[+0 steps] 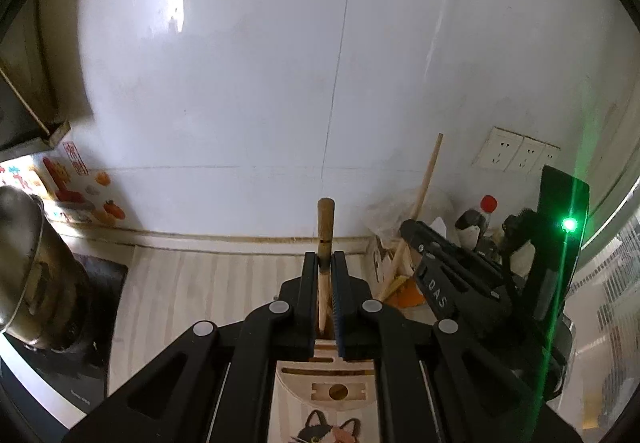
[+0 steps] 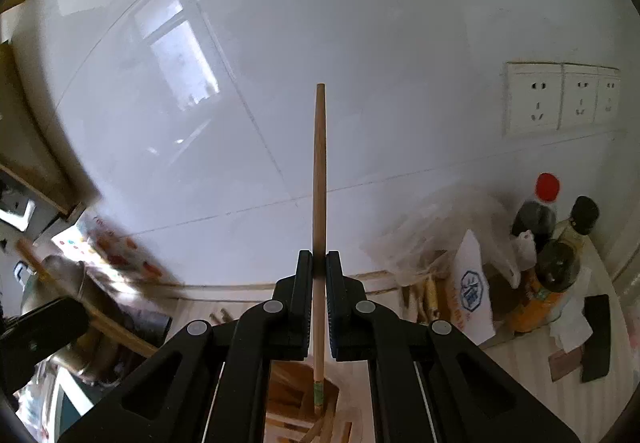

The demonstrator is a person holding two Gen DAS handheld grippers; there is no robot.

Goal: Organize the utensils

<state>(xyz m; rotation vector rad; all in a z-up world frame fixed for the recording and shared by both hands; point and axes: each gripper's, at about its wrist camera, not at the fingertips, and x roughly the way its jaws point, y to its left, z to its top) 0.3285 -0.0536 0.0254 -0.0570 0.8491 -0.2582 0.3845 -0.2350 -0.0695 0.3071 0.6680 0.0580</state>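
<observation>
Left tool [image 1: 324,263]: jaws closed on thick wooden handle [image 1: 325,239], held directly above slotted wooden holder [image 1: 326,383]. Right tool [image 2: 319,267]: jaws closed on thin chopstick [image 2: 319,171], lower tip above wooden utensil container [image 2: 296,403]. Progress, judged: both utensils gripped, neither yet seated. Remaining: lower each into holder, release. More sticks lie on desk [image 2: 532,363], right of container.

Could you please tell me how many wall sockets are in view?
3, in a row on the white tiled wall at right: the left white wall socket, the middle one, the right one. None seems hidden.
</observation>
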